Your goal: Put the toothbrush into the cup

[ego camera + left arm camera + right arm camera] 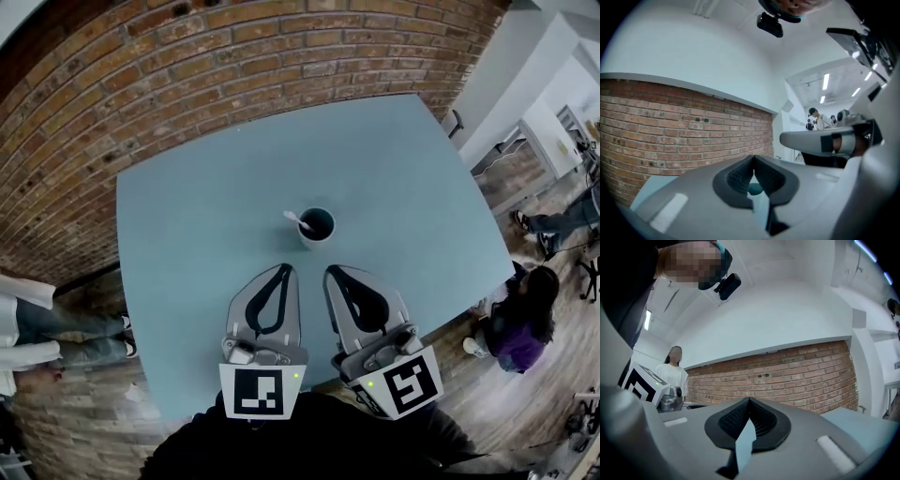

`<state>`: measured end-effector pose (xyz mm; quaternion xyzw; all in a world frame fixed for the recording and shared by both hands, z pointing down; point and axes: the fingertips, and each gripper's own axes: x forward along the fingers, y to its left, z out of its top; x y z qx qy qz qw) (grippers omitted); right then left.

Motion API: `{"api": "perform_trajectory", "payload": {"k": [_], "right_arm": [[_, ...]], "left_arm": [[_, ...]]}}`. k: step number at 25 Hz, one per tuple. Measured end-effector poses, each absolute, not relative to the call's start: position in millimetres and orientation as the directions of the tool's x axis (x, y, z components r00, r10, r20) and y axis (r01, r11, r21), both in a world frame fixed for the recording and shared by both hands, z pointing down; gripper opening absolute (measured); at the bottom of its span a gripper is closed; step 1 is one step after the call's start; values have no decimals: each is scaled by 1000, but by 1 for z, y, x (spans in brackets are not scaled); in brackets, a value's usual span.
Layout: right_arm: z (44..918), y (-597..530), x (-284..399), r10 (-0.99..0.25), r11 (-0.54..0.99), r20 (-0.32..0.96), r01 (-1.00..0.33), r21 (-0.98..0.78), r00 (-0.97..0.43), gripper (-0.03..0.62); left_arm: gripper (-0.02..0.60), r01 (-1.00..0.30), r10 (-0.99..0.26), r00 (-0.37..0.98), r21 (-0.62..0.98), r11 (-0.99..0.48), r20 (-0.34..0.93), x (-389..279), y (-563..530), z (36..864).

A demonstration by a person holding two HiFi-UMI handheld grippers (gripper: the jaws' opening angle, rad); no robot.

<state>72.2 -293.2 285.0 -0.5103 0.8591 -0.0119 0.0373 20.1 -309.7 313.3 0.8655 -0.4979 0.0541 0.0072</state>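
A dark cup (316, 226) stands upright near the middle of the blue-grey table (187, 216), and a white toothbrush (298, 221) leans in it with its end over the left rim. My left gripper (287, 270) and right gripper (330, 272) hang side by side just short of the cup, apart from it. Both are shut with nothing between the jaws. In the left gripper view the tips (753, 159) meet and a bit of the cup (755, 189) shows below them. The right gripper (749, 401) also shows its tips meeting, over bare table.
A brick wall (187, 66) runs behind the table. The table's front edge (309, 384) lies under my grippers. People stand or sit on the floor at the left (37, 328) and right (520, 323). White furniture (525, 84) is at the far right.
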Motion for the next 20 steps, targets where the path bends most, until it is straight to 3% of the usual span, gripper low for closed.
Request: {"api": "perform_trajectory", "payload": {"k": [20], "right_arm": [[241, -219, 64, -904, 410, -133, -912, -13, -405, -2]], "left_arm": [[8, -821, -824, 567, -82, -565, -1, 15, -239, 268]]}}
